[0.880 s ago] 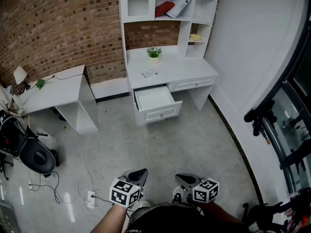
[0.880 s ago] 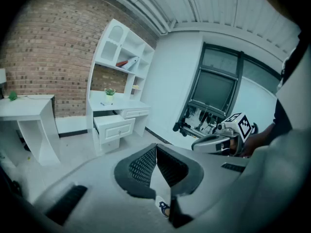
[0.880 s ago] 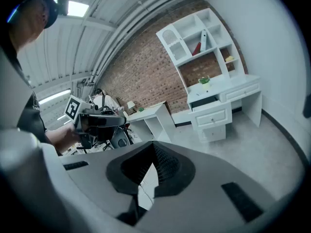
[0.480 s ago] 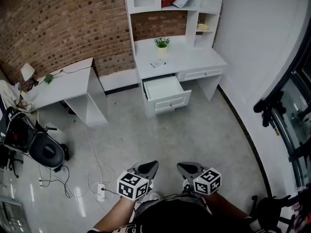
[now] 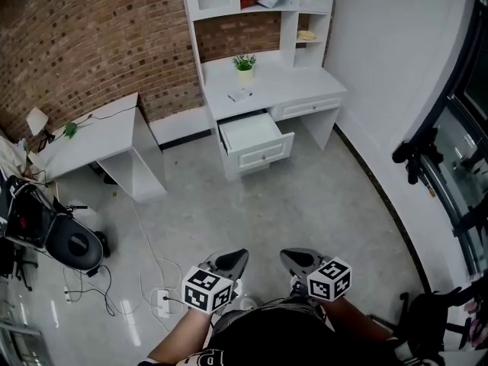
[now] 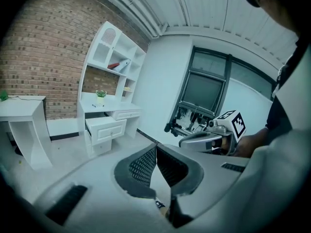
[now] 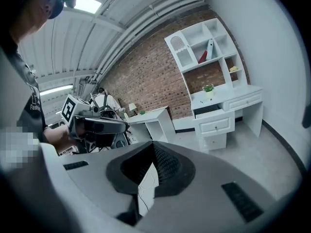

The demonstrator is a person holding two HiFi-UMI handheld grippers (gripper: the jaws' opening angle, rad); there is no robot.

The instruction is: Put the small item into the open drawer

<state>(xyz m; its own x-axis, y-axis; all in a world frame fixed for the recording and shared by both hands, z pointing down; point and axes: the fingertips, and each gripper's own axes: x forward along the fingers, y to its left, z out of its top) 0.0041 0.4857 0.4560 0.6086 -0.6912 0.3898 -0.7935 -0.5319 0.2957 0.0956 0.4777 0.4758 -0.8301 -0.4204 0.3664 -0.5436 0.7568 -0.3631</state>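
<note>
A white desk (image 5: 305, 90) with a shelf unit stands far ahead against the brick wall. Its left drawer (image 5: 252, 134) is pulled open and looks empty; the same drawer (image 6: 104, 128) shows in the left gripper view, and the drawer (image 7: 215, 124) in the right gripper view. A small flat item (image 5: 239, 95) lies on the desktop above the drawer. My left gripper (image 5: 238, 255) and right gripper (image 5: 288, 255) hang close to my body, far from the desk. Both are shut with nothing between their pads, seen too at the left gripper (image 6: 156, 147) and the right gripper (image 7: 153, 147).
A potted plant (image 5: 244, 65) stands at the desk's back. A second white table (image 5: 91, 136) is at the left, with a black chair (image 5: 69, 246) near it. A power strip (image 5: 162, 302) and cables lie on the floor by my feet. Windows and black gear (image 5: 415, 158) line the right wall.
The head view has shifted, so the desk and drawer sit a little higher in the picture. Both grippers stay shut and low by my body.
</note>
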